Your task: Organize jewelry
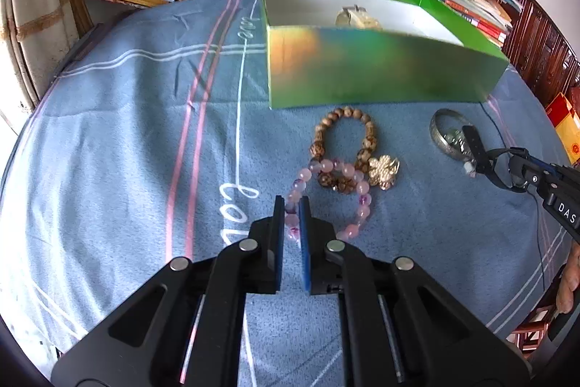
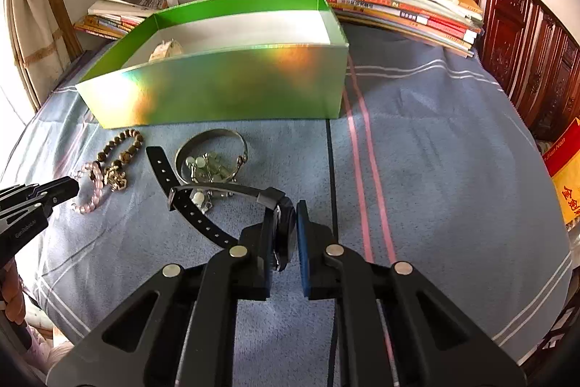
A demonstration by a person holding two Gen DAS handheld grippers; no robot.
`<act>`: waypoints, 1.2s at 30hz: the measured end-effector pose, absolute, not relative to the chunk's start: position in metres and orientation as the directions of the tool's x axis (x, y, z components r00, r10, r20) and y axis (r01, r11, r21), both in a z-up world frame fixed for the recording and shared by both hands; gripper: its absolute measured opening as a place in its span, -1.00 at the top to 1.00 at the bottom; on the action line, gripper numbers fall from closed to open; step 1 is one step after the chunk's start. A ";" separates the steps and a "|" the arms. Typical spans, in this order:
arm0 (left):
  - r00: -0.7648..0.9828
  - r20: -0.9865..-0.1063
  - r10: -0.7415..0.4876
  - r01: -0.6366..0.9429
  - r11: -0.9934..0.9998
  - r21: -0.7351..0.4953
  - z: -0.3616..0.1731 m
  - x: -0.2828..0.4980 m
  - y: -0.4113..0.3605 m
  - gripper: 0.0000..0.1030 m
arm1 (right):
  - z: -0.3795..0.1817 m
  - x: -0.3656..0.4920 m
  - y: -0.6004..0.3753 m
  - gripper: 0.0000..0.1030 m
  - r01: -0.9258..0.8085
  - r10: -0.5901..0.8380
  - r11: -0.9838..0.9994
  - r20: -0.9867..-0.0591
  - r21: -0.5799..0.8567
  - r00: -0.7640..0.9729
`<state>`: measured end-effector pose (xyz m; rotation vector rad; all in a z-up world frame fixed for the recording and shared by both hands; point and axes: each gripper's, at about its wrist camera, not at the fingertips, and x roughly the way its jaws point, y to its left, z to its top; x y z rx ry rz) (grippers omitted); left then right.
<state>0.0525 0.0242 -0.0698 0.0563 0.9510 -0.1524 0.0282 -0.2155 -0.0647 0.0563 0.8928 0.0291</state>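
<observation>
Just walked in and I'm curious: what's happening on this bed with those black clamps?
A person is sorting jewelry with a handheld gripper in each hand. The left gripper is shut on a pink bead bracelet lying on the blue sheet. The right gripper is shut on a black watch. A brown bead bracelet and a silver bangle lie before the green box, which already holds one pale piece.

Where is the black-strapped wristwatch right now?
In the right wrist view, the black-strapped wristwatch is clamped in the right gripper, just in front of the silver bangle.
</observation>
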 end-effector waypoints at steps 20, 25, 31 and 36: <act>0.743 -0.653 -0.146 0.201 0.979 0.010 0.039 0.055 0.017 0.84 | 0.022 0.053 -0.212 0.77 -0.052 0.116 0.991 -0.617 0.120 0.779; 0.761 -0.628 -0.162 0.210 0.978 0.002 0.059 0.094 0.010 0.84 | 0.029 0.093 -0.211 0.77 -0.041 0.111 0.991 -0.613 0.127 0.782; 0.711 -0.687 -0.147 0.202 0.979 -0.001 0.033 0.146 -0.003 0.84 | -0.003 0.149 -0.201 0.77 0.006 0.064 0.995 -0.695 0.098 0.716; 0.669 -0.732 -0.129 0.193 0.981 0.003 0.005 0.172 -0.008 0.84 | -0.027 0.172 -0.194 0.76 0.020 0.049 0.996 -0.735 0.085 0.676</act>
